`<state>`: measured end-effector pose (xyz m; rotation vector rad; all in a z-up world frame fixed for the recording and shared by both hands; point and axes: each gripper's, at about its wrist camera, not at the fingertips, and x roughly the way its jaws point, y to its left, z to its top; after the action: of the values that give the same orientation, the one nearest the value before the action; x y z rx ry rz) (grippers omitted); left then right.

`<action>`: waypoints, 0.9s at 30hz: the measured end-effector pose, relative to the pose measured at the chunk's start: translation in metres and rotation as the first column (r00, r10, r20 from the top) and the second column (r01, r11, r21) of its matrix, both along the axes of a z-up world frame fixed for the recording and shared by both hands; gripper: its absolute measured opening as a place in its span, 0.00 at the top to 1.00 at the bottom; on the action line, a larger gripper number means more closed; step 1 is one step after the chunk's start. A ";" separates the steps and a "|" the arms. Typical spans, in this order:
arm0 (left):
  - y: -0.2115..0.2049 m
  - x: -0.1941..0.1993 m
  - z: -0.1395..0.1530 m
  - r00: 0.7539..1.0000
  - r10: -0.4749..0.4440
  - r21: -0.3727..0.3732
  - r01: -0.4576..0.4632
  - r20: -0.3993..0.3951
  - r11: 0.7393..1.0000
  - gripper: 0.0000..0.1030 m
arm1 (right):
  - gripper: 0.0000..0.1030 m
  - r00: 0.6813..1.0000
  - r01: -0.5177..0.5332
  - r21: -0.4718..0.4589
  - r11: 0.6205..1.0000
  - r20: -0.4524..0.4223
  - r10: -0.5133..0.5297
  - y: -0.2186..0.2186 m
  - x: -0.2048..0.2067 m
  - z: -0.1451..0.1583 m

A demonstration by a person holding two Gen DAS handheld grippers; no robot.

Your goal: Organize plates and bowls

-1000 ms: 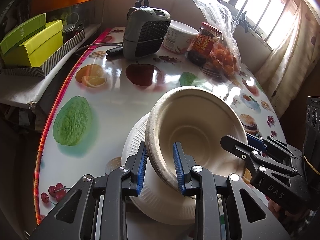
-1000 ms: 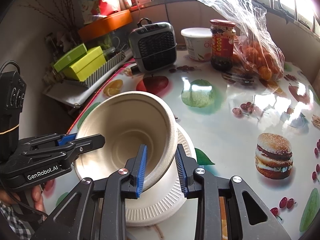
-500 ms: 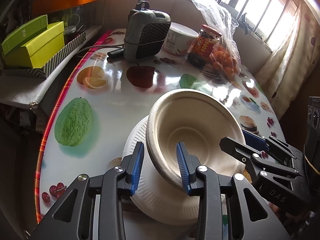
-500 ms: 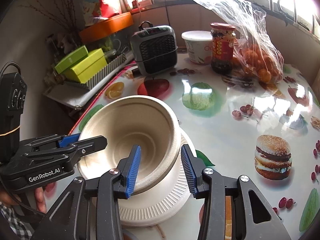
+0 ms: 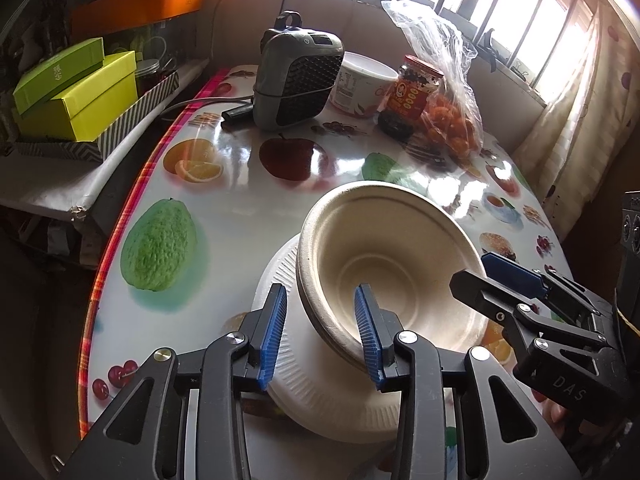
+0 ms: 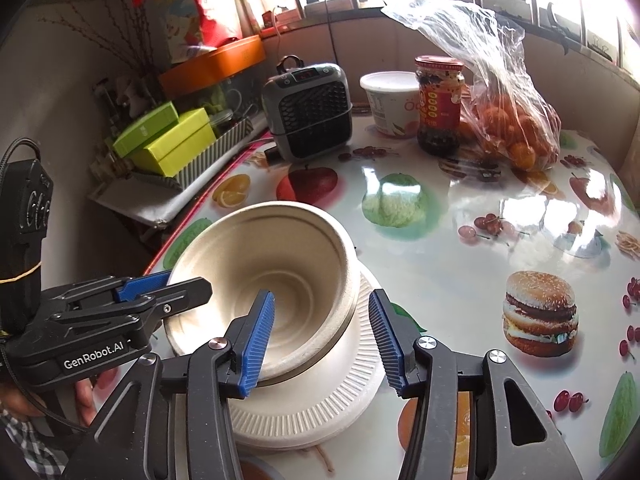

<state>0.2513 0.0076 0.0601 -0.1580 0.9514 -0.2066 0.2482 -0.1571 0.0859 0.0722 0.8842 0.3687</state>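
Bowl (image 5: 384,264): sat on plates (image 5: 320,396), near table (image 5: 224,216) edge (tilted).
Left gripper (image 5: 320,334), right gripper (image 6: 322,340): jaws just opened, released rim.
Left: withdrawing both.

Home dining nook, fruit-print table (image 5: 240,216), jar (image 5: 412,96)

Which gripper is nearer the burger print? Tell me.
Right. The right gripper is at the bowl rim beside the burger print; the left gripper is across the bowl. Both jaws have just been opening, rim between.
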 end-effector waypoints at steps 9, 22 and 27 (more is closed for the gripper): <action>0.001 -0.017 0.012 0.999 0.017 0.016 -0.018 0.046 1.000 0.52 | 0.51 0.999 0.024 0.022 0.999 0.032 -0.025 -0.006 -0.013 0.010; 0.001 -0.054 0.026 0.994 0.044 0.045 -0.048 0.103 0.998 0.52 | 0.51 0.995 0.043 0.026 0.999 0.089 -0.045 -0.009 -0.048 0.026; -0.002 -0.074 0.027 0.990 0.051 0.071 -0.060 0.132 0.996 0.52 | 0.50 0.993 0.053 0.027 0.998 0.107 -0.056 -0.010 -0.066 0.025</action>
<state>0.1774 0.0056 0.0867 -0.1008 0.8226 -0.1282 0.1822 -0.1675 0.1113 0.0981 0.7693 0.3293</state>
